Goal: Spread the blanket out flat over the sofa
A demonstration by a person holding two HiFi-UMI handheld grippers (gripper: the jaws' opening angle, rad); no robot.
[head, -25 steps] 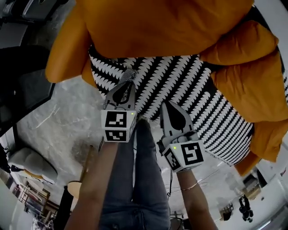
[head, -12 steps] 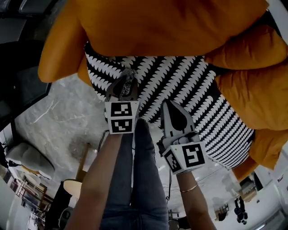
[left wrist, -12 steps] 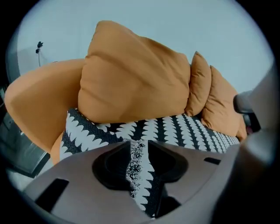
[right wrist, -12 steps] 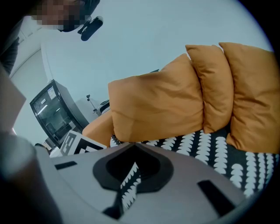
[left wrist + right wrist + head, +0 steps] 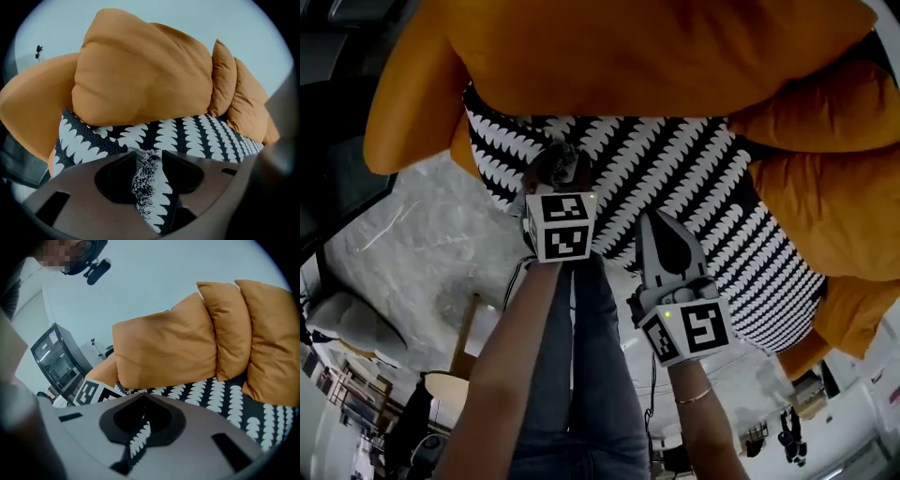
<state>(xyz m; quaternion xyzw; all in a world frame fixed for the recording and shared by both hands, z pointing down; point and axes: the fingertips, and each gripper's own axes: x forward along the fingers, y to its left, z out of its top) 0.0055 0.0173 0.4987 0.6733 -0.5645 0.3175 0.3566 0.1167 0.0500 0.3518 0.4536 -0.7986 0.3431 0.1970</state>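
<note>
A black-and-white patterned blanket (image 5: 675, 178) lies over the seat of an orange sofa (image 5: 628, 56), beneath big orange cushions (image 5: 140, 75). My left gripper (image 5: 561, 169) is at the blanket's front edge near its left corner. Its jaws are opening, and the fringed edge (image 5: 149, 161) lies loose between them. My right gripper (image 5: 654, 220) sits further right on the same front edge, shut on a fold of blanket (image 5: 140, 432). In the right gripper view the blanket (image 5: 225, 394) runs flat back to the cushions (image 5: 164, 348).
The person's jeans-clad legs (image 5: 591, 375) stand on the grey marbled floor (image 5: 422, 253) right before the sofa. A small round table (image 5: 455, 389) stands at lower left. Dark furniture (image 5: 337, 169) flanks the sofa's left arm, and a glass-fronted cabinet (image 5: 58, 362) stands beyond it.
The left gripper has moved a little up toward the sofa and its jaws have spread apart, loosening the blanket edge. The right gripper has stayed put, still clamped.
</note>
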